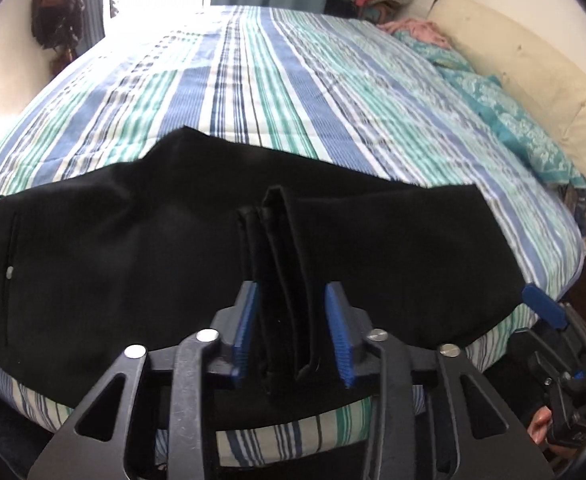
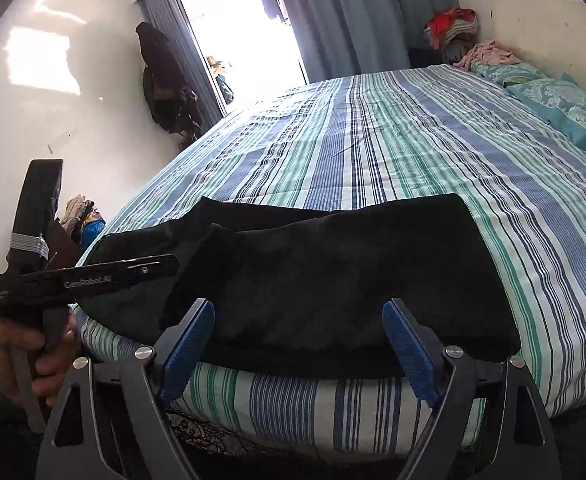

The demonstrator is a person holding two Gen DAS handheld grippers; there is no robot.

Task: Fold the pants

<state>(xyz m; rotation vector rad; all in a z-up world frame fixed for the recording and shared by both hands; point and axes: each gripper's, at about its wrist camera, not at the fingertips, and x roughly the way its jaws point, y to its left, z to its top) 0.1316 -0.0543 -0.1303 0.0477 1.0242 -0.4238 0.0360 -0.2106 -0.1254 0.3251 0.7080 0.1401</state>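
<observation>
The black pants [image 1: 133,264] are laid across the near edge of the striped bed [image 1: 293,92], a bunched fold pinched in the nearly closed left gripper [image 1: 293,328] for folding over, while the right gripper [image 2: 299,350] is held wide and empty.

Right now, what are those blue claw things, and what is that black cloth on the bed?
Those claws are tools that a person holds, one in each hand. Each carries a small camera looking along its blue fingers, so you get two pictures. In the left camera's picture, the left hand-held gripper has a folded bunch of black pants between its fingers. In the right camera's picture, the right hand-held gripper is open and holds nothing; the pants lie just beyond it. They rest at the near edge of a striped bed, with teal pillows at the far side.
</observation>
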